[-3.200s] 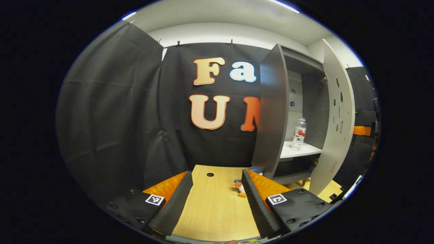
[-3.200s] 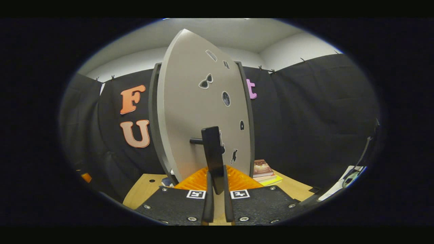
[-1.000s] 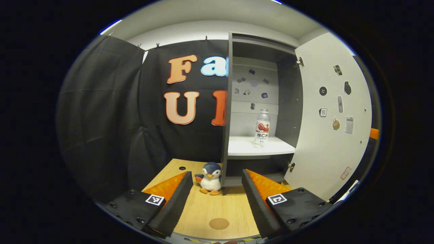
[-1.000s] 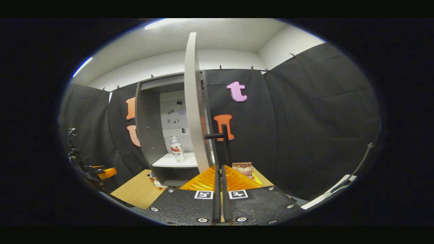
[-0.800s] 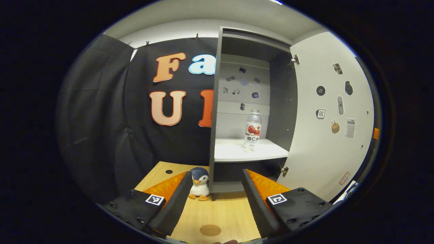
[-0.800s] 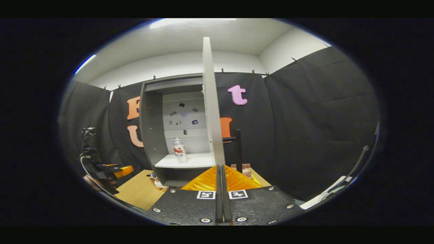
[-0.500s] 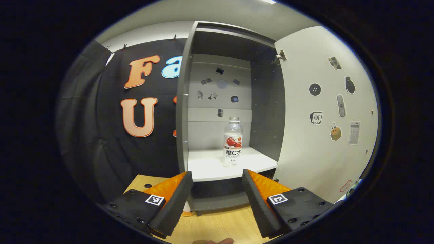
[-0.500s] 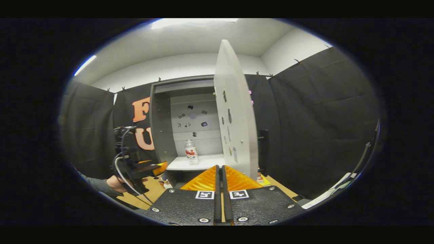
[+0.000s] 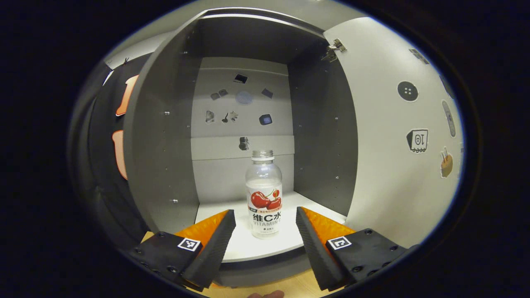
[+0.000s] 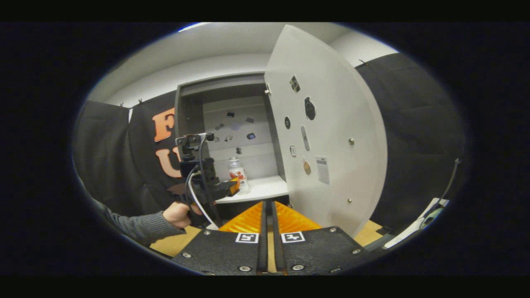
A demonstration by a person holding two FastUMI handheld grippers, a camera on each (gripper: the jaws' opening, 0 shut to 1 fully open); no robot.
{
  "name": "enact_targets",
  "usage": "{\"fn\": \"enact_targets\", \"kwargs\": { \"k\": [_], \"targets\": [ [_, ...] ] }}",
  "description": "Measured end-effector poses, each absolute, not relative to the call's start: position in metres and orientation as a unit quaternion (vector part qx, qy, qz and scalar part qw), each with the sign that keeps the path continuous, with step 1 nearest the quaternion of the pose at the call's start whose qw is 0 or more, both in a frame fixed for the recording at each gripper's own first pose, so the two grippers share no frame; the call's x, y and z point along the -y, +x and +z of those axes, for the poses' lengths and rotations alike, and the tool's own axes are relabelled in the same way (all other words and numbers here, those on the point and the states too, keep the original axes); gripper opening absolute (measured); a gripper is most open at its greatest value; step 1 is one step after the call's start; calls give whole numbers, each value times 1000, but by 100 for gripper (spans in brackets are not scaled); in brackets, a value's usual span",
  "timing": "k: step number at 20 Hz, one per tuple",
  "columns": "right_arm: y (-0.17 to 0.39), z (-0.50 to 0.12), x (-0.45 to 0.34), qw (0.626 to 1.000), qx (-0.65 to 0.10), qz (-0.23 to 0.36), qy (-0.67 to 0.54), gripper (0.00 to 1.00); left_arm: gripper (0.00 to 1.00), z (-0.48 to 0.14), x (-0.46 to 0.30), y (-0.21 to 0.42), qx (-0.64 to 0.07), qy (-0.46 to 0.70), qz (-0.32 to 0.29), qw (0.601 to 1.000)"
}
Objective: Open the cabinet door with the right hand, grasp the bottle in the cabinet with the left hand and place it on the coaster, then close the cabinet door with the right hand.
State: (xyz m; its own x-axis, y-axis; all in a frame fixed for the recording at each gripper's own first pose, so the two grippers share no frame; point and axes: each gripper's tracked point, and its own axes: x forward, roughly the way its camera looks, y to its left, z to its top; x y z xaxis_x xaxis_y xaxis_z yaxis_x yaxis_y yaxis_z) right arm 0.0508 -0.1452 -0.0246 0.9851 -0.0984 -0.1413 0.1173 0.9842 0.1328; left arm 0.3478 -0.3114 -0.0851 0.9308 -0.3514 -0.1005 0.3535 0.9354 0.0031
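Your left gripper [image 9: 265, 231] is spread wide at the front edge of the cabinet [image 9: 165, 136] shelf [image 9: 248, 248]. The bottle [image 9: 264, 194] stands upright on the shelf, just beyond and between the fingers, untouched. The door [image 10: 331, 136] stands open. Your right gripper [image 10: 268, 207], fingers pressed together on nothing, sits before the cabinet.

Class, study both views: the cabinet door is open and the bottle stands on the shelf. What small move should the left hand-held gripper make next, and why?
Probably ease the left hand-held gripper forward, jaws kept open, until they flank the bottle. The bottle stands upright on the shelf, lined up with the gap between the fingers but apparently beyond their tips, and the door is swung clear.
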Motion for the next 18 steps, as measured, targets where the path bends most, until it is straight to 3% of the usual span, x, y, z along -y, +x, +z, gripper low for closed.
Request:
{"fn": "enact_targets", "kwargs": {
  "k": [3, 4, 5, 8, 9, 10, 14, 15, 18],
  "targets": [
    [65, -38, 144, 991, -90, -65, 73, 6, 98, -85, 317, 376, -43, 4, -183, 982],
    [68, -40, 143, 991, -94, -67, 71, 0, 96, -87, 319, 384, -41, 7, -182, 982],
    [72, -42, 143, 990, -97, -70, 70, 6, 95, -89, 324, 392, -41, 9, -185, 982],
    [75, -42, 136, 989, -109, -75, 66, 6, 97, -95, 332, 409, -41, 9, -186, 982],
    [77, -45, 136, 988, -115, -78, 64, 0, 95, -95, 333, 415, -38, 10, -184, 982],
    [77, -47, 137, 988, -119, -82, 62, 6, 96, -96, 336, 420, -36, 10, -186, 982],
    [78, -54, 134, 986, -129, -86, 68, 7, 95, -100, 336, 428, -42, 10, -173, 984],
    [75, -54, 129, 986, -130, -79, 68, 6, 85, -99, 335, 427, -43, 9, -173, 984],
    [66, -52, 124, 987, -127, -64, 70, 7, 85, -87, 325, 412, -33, 2, -168, 985]
  ]
}}
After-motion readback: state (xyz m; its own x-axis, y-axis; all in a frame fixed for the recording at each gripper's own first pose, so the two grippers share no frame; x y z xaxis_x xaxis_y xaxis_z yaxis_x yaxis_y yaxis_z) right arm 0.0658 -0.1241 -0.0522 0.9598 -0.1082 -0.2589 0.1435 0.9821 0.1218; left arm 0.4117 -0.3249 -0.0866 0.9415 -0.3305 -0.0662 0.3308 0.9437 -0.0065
